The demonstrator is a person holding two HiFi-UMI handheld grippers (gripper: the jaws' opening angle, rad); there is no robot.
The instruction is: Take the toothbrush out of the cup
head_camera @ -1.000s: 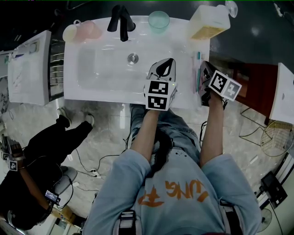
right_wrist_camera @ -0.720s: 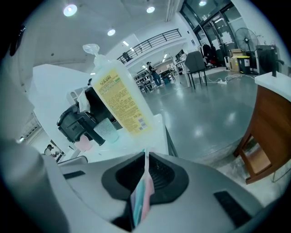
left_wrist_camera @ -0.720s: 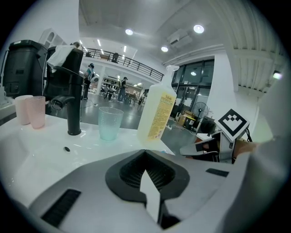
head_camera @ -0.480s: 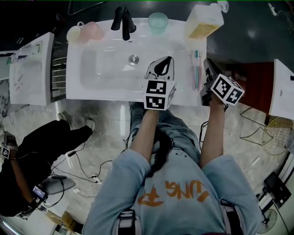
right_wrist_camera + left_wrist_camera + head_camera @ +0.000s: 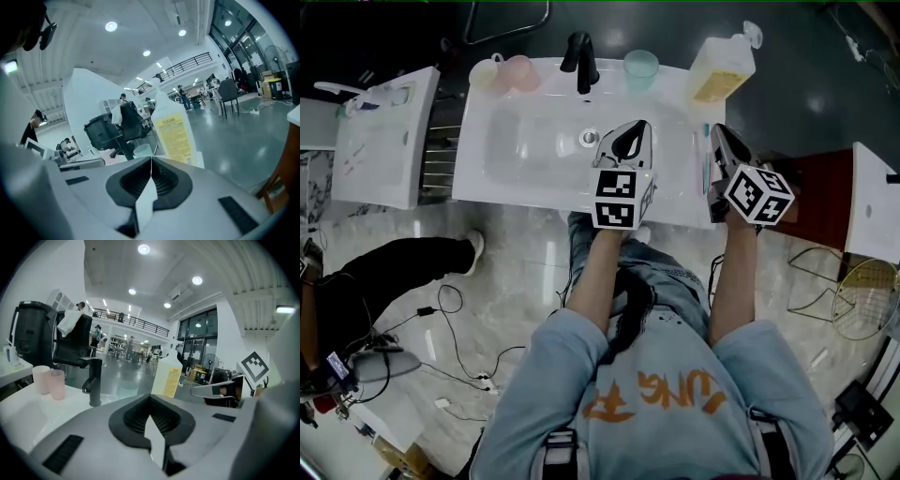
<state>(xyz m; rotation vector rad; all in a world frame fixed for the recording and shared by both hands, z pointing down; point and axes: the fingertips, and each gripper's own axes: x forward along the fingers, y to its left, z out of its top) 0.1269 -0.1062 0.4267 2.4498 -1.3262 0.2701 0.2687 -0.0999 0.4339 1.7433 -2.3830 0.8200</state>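
Note:
A pale green cup [image 5: 641, 67] stands at the back of the white sink [image 5: 525, 178], right of the black faucet [image 5: 581, 61]; nothing stands in it. A slim toothbrush [image 5: 705, 169] lies flat on the sink's right rim. My left gripper [image 5: 634, 131] hovers shut and empty over the basin's right side. My right gripper [image 5: 718, 133] is shut and empty too, just right of the toothbrush. In the left gripper view the green cup [image 5: 127, 389] sits beyond the closed jaws [image 5: 150, 397]. The right gripper view has its jaws [image 5: 151, 159] closed, with the cup [image 5: 143, 151] just past them.
Two pinkish cups [image 5: 511, 73] stand at the back left of the sink. A large soap jug [image 5: 722, 67] with a yellow label occupies the back right corner. A white cabinet [image 5: 380, 141] is to the left, and a person crouches on the floor at lower left.
The head view has shifted, so the sink sits further right and lower in it. Both grippers stay shut over the sink's right side; the left one sits a little nearer the drain.

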